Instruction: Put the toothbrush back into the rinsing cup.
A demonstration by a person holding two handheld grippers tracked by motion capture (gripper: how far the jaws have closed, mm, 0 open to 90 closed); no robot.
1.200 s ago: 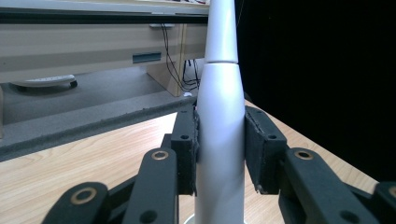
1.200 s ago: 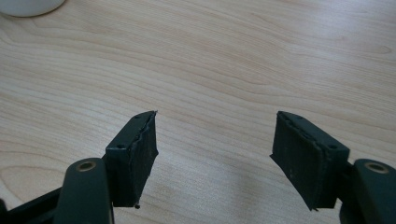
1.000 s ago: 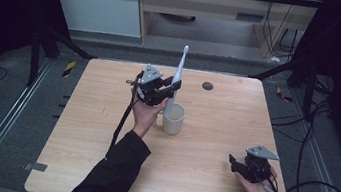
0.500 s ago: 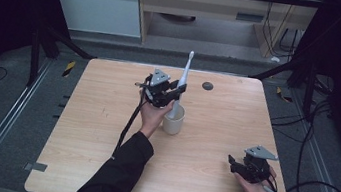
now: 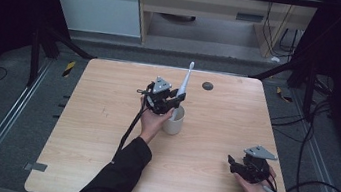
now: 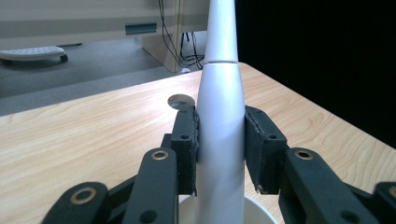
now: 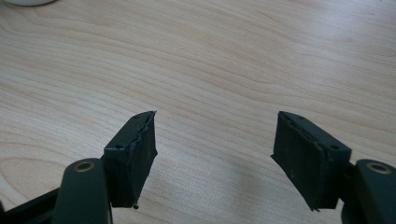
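Tall white plastic electric toothbrush (image 5: 183,90) clamped upright in left gripper (image 5: 167,99), base directly over round white ceramic cup (image 5: 173,122); right gripper (image 5: 234,165) well apart, jaws spread, empty.

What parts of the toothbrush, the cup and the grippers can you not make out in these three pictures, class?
- Electric toothbrush lower end: hidden inside the white cup in the high view; cut off by the bottom edge in the left gripper view.
- Brush head: too small in the high view for bristles; cut off by the top edge in the left gripper view.
- Cup's inside: hidden by the left gripper.
- Right gripper jaw gap: too small in the high view.
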